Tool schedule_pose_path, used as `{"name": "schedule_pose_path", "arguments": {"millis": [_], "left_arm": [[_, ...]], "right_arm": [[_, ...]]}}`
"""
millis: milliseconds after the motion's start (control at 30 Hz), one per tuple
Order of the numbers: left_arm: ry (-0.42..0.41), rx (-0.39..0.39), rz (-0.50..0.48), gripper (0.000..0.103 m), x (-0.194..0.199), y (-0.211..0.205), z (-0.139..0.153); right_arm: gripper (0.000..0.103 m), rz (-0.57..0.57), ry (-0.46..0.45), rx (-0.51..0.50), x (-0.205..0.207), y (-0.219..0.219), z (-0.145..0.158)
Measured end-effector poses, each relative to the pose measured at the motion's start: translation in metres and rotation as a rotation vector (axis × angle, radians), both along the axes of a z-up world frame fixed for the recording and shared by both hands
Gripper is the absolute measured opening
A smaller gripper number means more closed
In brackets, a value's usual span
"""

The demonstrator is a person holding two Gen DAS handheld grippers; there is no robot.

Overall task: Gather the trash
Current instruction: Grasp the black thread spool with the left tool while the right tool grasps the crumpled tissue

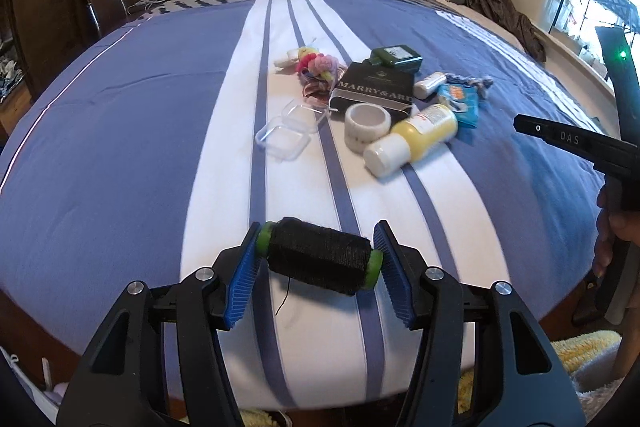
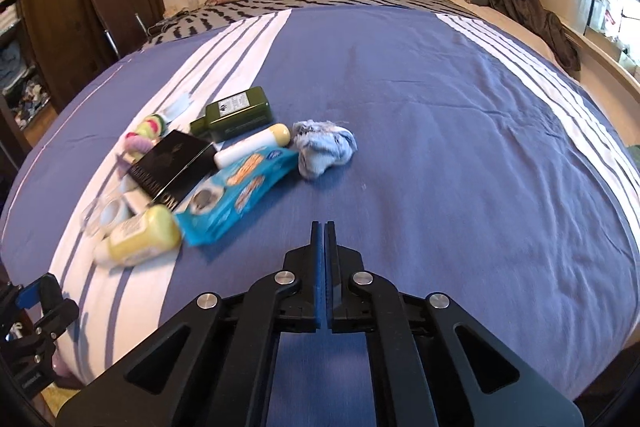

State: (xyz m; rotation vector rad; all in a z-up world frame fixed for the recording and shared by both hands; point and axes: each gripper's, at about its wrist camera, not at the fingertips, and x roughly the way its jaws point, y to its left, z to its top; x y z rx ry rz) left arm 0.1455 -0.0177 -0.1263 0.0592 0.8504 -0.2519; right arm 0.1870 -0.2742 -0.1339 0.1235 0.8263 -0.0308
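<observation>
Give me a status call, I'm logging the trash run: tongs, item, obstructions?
Left tongs shut on black thread spool, above the bed's near edge. Right tongs shut, empty. Clutter pile beyond, nothing blocking.

White capitals on the side of the black box (image 1: 374,91) read "MARRY&ARD", the last letters running off its edge. "DAS" shows on the black handle (image 1: 572,141) at right. Print on the yellow bottle (image 1: 412,139), green bottle (image 2: 234,113) and blue packet (image 2: 240,195) is too small to read.
</observation>
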Motion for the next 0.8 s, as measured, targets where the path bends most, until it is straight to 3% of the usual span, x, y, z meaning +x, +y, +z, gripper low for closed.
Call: {"name": "schedule_pose_path", "arguments": {"millis": [167, 267, 333, 367, 400, 467, 700, 733, 800], "left_arm": [[-0.024, 0.005, -0.002, 0.054, -0.022, 0.004, 0.012], [-0.02, 0.005, 0.0, 0.054, -0.025, 0.005, 0.012], [-0.022, 0.005, 0.0, 0.054, -0.025, 0.005, 0.013], [-0.024, 0.005, 0.0, 0.054, -0.024, 0.004, 0.014], [-0.026, 0.004, 0.0, 0.054, -0.022, 0.004, 0.015], [-0.028, 0.002, 0.0, 0.054, -0.018, 0.003, 0.016], [-0.03, -0.003, -0.019, 0.054, 0.0, -0.005, 0.016], [-0.031, -0.004, -0.022, 0.054, 0.002, -0.007, 0.016], [-0.031, -0.01, -0.025, 0.054, 0.007, -0.009, 0.016]], "right_arm": [[0.004, -0.018, -0.034, 0.005, -0.008, -0.002, 0.012], [0.005, -0.024, -0.038, 0.062, -0.001, -0.006, 0.012], [0.011, -0.031, -0.038, 0.067, 0.007, -0.008, 0.012], [0.024, -0.032, -0.041, 0.069, 0.011, -0.008, 0.012], [0.047, -0.033, -0.045, 0.071, 0.017, -0.009, 0.013], [0.06, -0.03, -0.066, 0.066, 0.027, -0.008, 0.014], [0.057, -0.034, -0.039, 0.066, 0.068, -0.012, 0.003], [0.055, -0.034, -0.031, 0.065, 0.073, -0.013, 0.001], [0.035, -0.029, -0.003, 0.066, 0.083, -0.014, -0.007]]}}
